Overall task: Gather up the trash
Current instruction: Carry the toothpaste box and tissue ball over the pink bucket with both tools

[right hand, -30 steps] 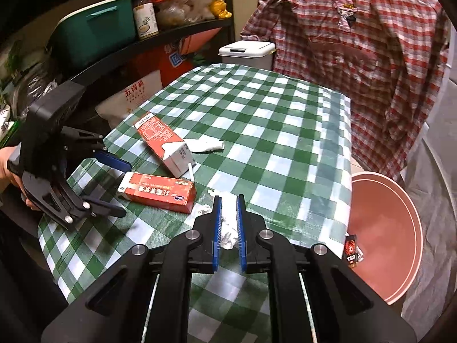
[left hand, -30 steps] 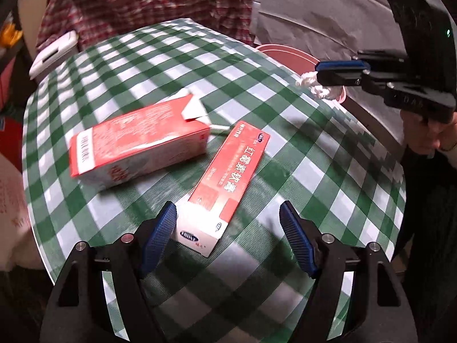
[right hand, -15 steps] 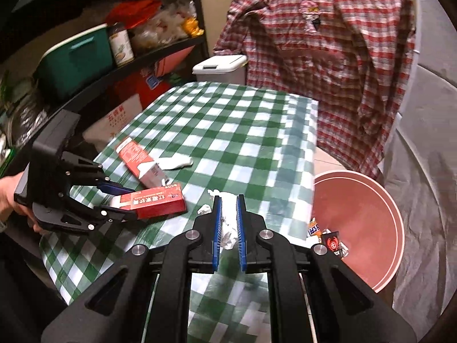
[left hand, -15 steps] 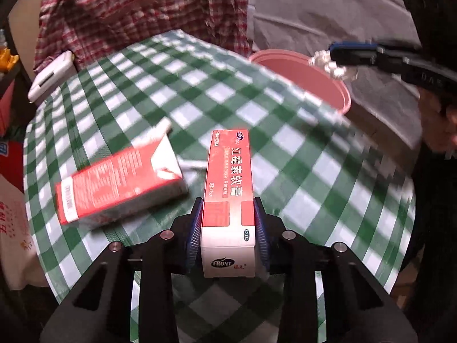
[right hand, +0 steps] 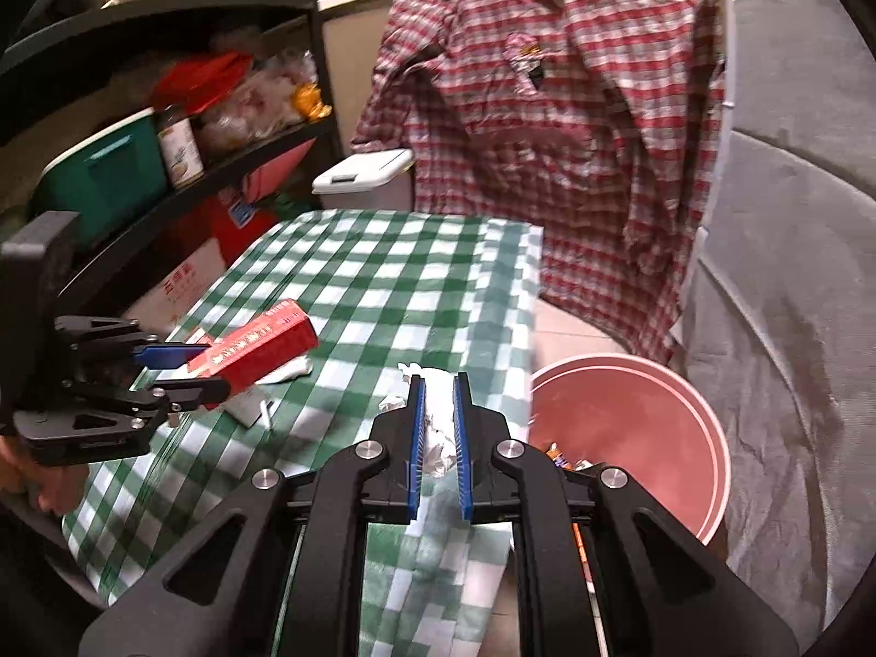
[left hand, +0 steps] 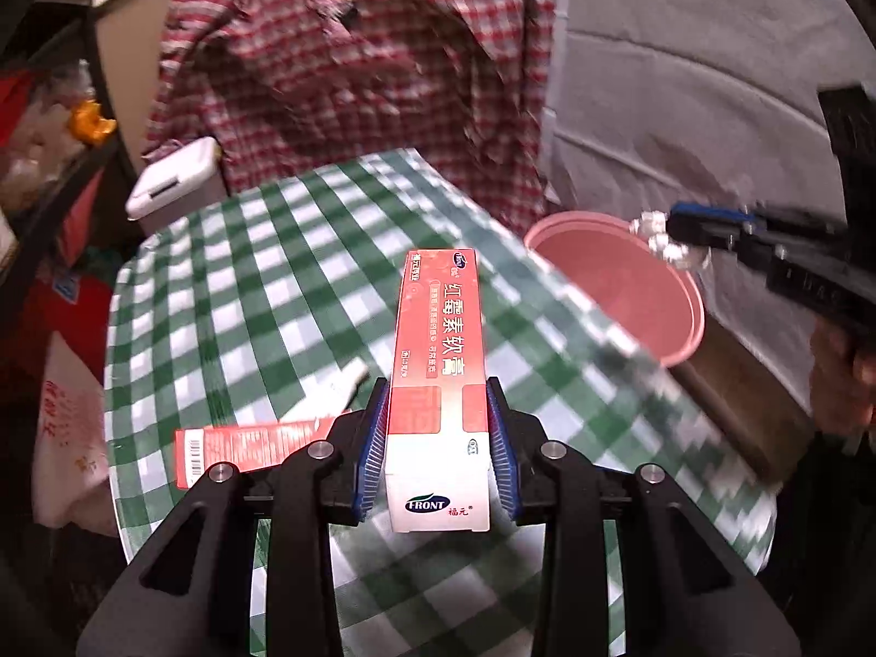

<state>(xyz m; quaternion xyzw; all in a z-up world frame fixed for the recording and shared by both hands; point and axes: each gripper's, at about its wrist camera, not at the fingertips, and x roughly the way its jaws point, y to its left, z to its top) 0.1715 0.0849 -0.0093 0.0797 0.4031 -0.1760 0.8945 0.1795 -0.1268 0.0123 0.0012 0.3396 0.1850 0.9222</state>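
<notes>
1. Left wrist view: two red cartons show. One, the ointment box [left hand: 441,378], is clamped between the blue pads of the left tool [left hand: 437,451], sticking forward above the checked tabletop [left hand: 263,295]. Its near white end reads "FRONT", and Chinese characters run along its red face. The second, a red carton [left hand: 252,446] with a barcode, lies on the tabletop just left of the left tool. One pink bin [left hand: 629,284] stands beyond the tabletop's right edge. Over the bin's rim the right tool [left hand: 676,230] holds one crumpled white wad [left hand: 665,241].

2. Right wrist view: the right tool [right hand: 438,435] is closed on the crumpled white wad [right hand: 438,427], above the tabletop [right hand: 383,284] edge, just left of the pink bin [right hand: 646,399], which holds a few wrappers. Far left of the bin, the left tool [right hand: 180,369] grips the ointment box [right hand: 254,345] clear of the cloth. One white scrap [right hand: 293,369] lies below that box.
</notes>
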